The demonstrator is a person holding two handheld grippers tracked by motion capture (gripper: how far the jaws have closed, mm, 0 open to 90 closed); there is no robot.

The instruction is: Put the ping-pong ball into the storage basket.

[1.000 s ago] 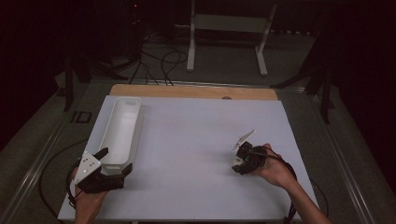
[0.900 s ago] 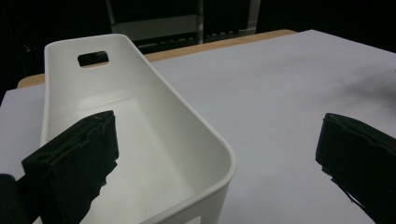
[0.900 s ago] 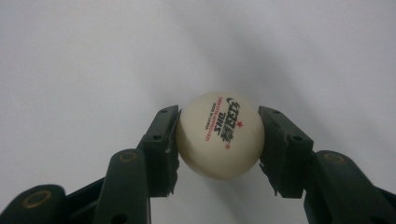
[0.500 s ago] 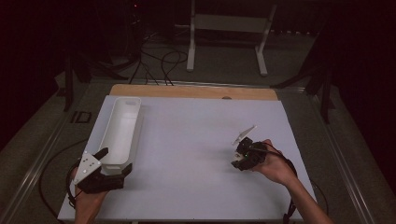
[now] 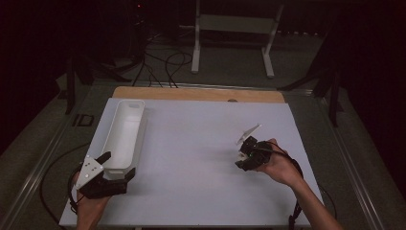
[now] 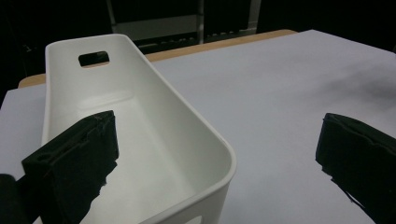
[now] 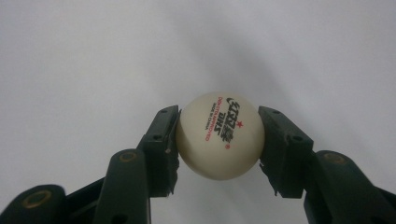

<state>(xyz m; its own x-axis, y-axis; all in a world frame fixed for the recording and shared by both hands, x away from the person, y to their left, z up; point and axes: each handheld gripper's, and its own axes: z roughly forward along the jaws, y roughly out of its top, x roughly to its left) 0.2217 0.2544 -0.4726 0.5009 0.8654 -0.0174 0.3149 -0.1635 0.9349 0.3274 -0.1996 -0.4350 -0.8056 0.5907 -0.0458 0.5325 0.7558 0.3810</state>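
Observation:
A long white bin (image 5: 123,136) lies along the left side of the white table; its near end wall (image 6: 205,186) has a handle slot. My left gripper (image 5: 116,165) stands open at that near end, one jaw over the bin's inside, the other outside on the table side. In the right gripper view a white table-tennis ball (image 7: 219,136) with red and black print sits pinched between the two black jaws. My right gripper (image 5: 241,155) is shut on that ball, held low over the right part of the table, pointing left.
The white sheet (image 5: 191,143) covers the table top, with a wooden strip (image 5: 196,94) showing at the far edge. A metal stand (image 5: 234,28) and cables are on the dark floor beyond. Cables trail from both grippers.
My right gripper has shifted slightly, the ball still between its jaws. The left gripper and bin have not moved.

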